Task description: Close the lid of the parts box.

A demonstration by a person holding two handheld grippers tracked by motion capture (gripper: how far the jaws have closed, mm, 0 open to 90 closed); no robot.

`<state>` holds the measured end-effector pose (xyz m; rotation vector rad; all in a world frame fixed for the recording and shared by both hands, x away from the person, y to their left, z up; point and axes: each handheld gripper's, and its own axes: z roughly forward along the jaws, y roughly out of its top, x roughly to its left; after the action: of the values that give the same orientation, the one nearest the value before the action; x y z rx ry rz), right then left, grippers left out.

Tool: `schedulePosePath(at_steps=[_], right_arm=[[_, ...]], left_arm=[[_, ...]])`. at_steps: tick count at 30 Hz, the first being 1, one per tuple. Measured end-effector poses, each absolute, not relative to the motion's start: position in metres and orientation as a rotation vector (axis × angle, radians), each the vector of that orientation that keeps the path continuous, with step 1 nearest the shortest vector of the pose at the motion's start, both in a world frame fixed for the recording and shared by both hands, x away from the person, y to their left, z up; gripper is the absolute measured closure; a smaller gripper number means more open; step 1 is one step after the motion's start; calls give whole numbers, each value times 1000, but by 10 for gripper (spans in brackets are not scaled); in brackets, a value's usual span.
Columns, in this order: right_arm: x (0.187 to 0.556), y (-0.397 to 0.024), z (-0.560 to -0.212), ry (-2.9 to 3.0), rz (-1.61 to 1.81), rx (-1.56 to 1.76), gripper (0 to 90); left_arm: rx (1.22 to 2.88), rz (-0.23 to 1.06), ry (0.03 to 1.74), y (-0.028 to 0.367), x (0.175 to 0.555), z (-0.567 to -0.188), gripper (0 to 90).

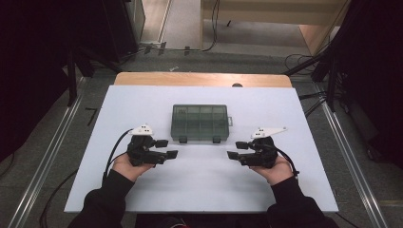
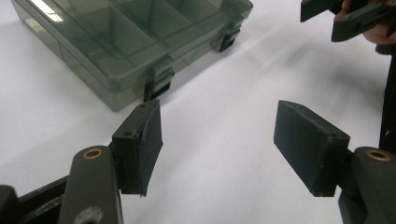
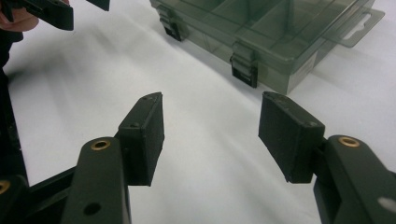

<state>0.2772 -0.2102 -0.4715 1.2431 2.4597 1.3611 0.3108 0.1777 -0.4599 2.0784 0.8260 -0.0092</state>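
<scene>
Two grippers are in hand, both with jaws standing apart and nothing between the pads. In the high view the left gripper lies at about eight o'clock from the table's centre, the right gripper at about four o'clock; their tips face each other across a bare strip of white table.

The compartment box, smoky translucent plastic with its lid down, sits flat at twelve o'clock from that strip, near both grippers but touching neither. Its two dark latches run along the near edge; a hang tab projects from its right end.

Judgement: the step in hand is the approach to the latches, one gripper to each. To do it well, bring each tip in low and square to its own latch, with the jaws kept wide until they straddle the clasp. Lever both clasps evenly, or steady the box with one gripper, since a light box on a smooth surface may slide.
</scene>
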Motion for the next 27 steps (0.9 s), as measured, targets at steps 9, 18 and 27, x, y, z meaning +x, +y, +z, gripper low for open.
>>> schedulePosePath(at_steps=[9,18,27], right_arm=[[262,-222,-477,2447,1368,1239,366],[249,-234,-485,2432,1329,1223,357],[242,-246,-489,2415,1333,1249,351]], left_arm=[[2095,1,818,186,295,-468,328],[2107,23,838,203,284,-475,328],[2098,51,845,219,275,-475,329]])
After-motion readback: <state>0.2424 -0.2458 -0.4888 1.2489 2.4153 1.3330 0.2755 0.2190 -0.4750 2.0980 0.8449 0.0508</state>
